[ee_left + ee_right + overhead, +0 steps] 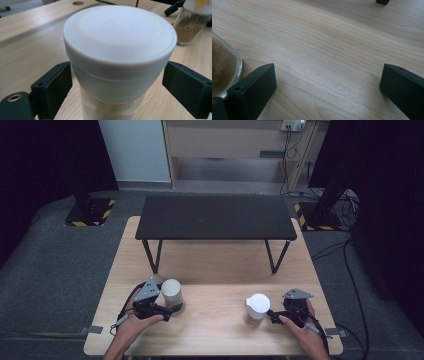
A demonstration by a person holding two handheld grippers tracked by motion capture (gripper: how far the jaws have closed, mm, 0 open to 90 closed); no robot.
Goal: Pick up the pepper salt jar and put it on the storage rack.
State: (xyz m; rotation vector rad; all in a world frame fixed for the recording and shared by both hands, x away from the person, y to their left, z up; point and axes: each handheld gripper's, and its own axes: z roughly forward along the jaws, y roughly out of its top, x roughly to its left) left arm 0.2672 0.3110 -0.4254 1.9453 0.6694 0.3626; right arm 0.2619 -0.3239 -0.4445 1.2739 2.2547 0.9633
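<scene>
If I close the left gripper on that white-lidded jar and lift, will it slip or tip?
The jar looks like a smooth, round plastic body, so the flat pads may slip somewhat. It is tall with a wider white lid, so a push up high might tip it. The left gripper straddles it below the lid, which could catch a slide.

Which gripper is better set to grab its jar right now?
Left. The left gripper has its open jaws either side of the white-lidded jar. The right gripper straddles bare table; its spice jar sits outside.
</scene>
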